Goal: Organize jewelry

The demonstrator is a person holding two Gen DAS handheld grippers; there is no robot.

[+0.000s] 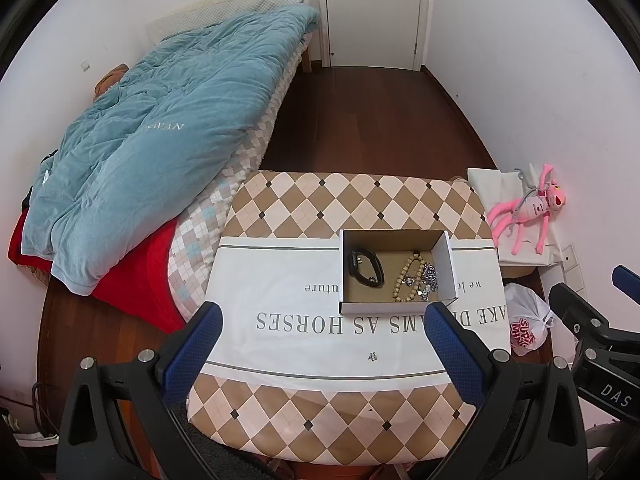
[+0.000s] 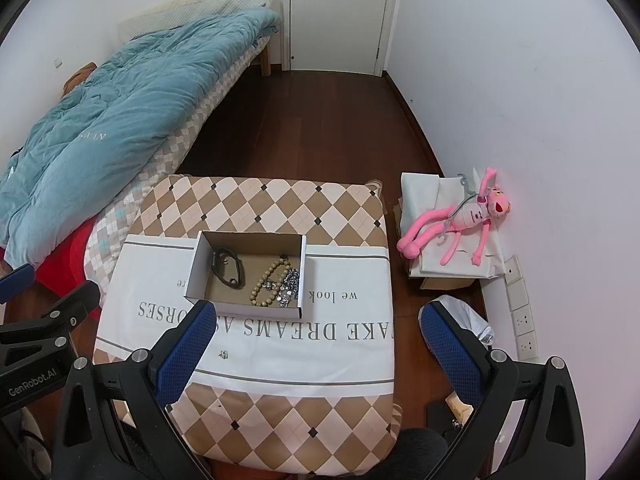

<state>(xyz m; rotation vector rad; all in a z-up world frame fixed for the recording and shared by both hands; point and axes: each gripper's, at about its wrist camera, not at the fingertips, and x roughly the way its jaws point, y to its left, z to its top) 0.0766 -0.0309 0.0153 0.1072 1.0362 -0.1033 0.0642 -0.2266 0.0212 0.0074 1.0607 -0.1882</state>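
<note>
Checkered cushion (image 1: pixel 304 204) beside bed (image 1: pixel 160 152), wood floor (image 1: pixel 360 120), left tool (image 1: pixel 322 344) and right tool (image 2: pixel 318 344) wide, empty

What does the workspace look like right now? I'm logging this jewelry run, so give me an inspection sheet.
Surface: checkered cloth with a white printed band, over a small table.
Job's things: open cardboard box holding a black band, a wooden bead bracelet and a silver chain; one small metal piece lies loose on the white band, outside the box.
Clutter: nothing seen on the table.
Grippers: left hand-held gripper open, empty; right hand-held gripper open, empty.
Cables: nothing clearly seen.
Surroundings: bed with blue quilt, white door, pink plush toy, plastic bag on the wooden floor.
</note>
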